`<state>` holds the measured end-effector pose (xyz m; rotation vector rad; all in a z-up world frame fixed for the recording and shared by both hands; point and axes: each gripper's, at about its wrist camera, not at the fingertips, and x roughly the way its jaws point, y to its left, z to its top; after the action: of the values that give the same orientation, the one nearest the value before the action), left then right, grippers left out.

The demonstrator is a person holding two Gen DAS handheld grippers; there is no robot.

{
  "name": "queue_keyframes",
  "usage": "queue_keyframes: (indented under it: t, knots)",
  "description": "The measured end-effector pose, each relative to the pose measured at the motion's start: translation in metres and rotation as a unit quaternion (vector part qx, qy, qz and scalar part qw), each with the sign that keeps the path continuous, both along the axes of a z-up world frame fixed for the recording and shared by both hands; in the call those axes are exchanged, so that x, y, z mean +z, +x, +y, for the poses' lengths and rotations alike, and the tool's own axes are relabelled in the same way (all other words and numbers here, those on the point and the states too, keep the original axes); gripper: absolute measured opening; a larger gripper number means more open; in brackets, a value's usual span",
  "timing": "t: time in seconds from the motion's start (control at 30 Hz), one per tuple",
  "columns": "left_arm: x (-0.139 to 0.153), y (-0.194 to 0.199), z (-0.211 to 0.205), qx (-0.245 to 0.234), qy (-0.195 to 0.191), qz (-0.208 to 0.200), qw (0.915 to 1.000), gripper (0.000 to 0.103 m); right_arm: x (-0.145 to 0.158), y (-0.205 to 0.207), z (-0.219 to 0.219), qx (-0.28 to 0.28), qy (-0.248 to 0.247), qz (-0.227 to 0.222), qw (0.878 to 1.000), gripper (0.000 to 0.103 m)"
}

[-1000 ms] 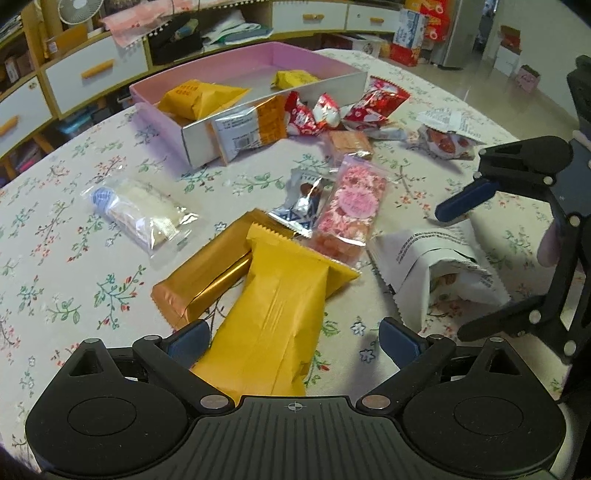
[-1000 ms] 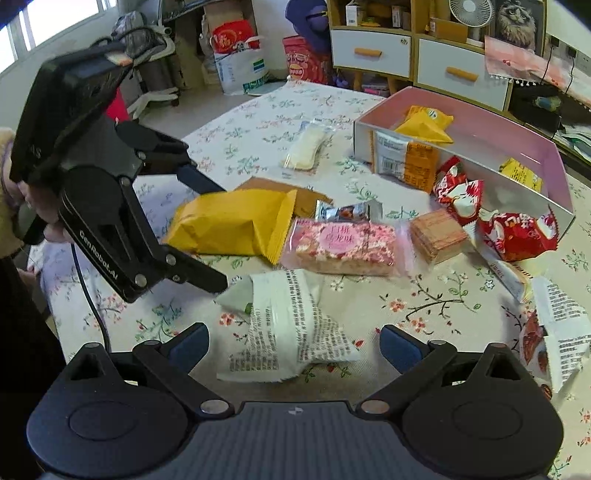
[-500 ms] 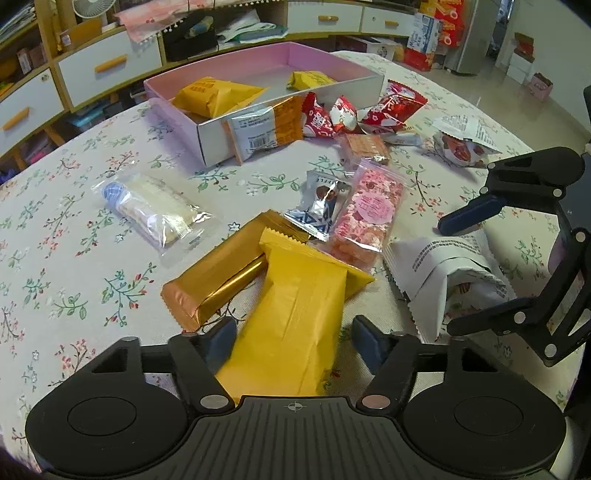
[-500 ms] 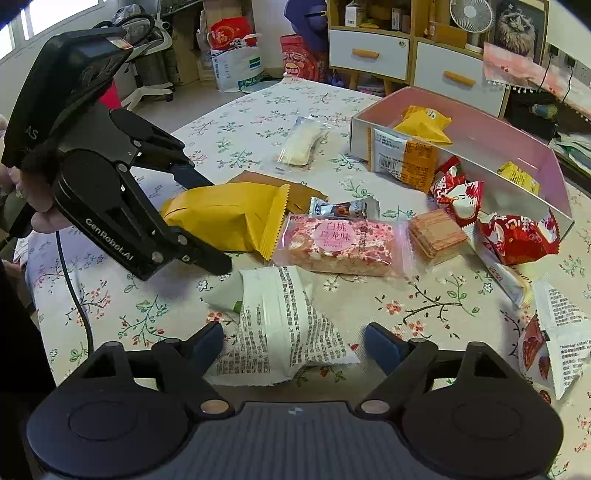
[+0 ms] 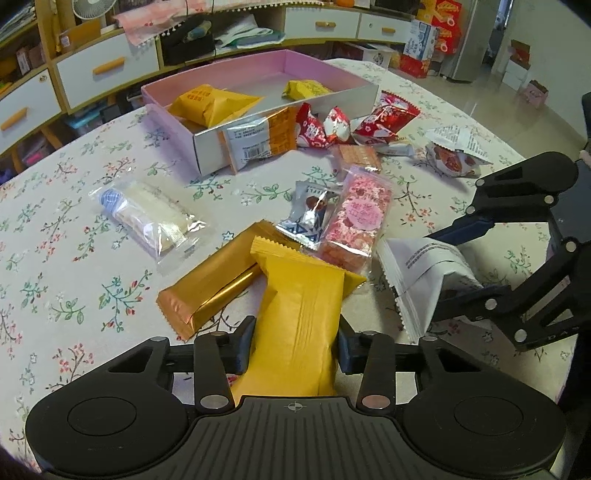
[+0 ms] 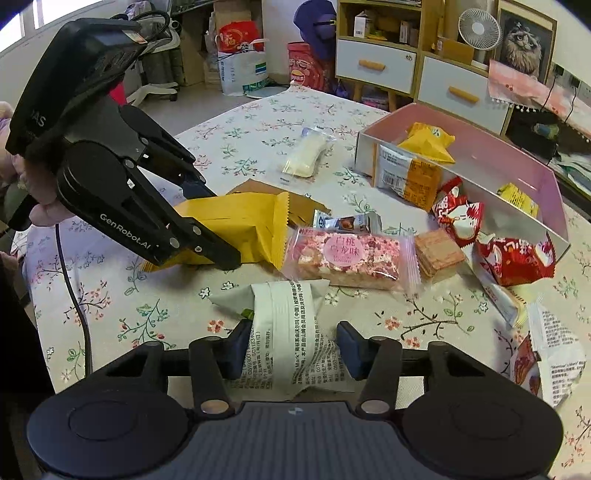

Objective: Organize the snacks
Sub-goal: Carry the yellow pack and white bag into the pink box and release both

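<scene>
Both grippers are clamped on packs lying lengthwise along their fingers — left gripper (image 5: 294, 345) on the yellow pack (image 5: 299, 317), right gripper (image 6: 291, 345) on the white pack (image 6: 291, 332) — with the pink box (image 5: 365, 92) straight ahead at the table's far edge.

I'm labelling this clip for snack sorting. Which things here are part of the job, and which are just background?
Part of the job:
- yellow packet, gripped by left gripper
- white printed packet, between the pads of right gripper
- pink box
- pink rice bar
- red packets

Just background:
- drawer cabinet
- desk fan
</scene>
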<state>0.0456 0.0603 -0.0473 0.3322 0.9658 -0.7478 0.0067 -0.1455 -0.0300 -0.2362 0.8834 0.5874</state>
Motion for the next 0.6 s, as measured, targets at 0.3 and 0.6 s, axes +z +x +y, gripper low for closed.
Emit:
queue_keyframes:
  t: [0.3,0.6]
  knots:
    - [0.012,-0.001,0.001,-0.002,-0.013,-0.004,0.9999,0.039,0.008,0.0,-0.003,-0.004,0.008,-0.008,1.0,0.024]
    - [0.032,0.008,0.006,0.025,-0.043,-0.016,0.9987,0.039,0.027,0.009,-0.015,-0.032,0.032,-0.03,0.999,0.024]
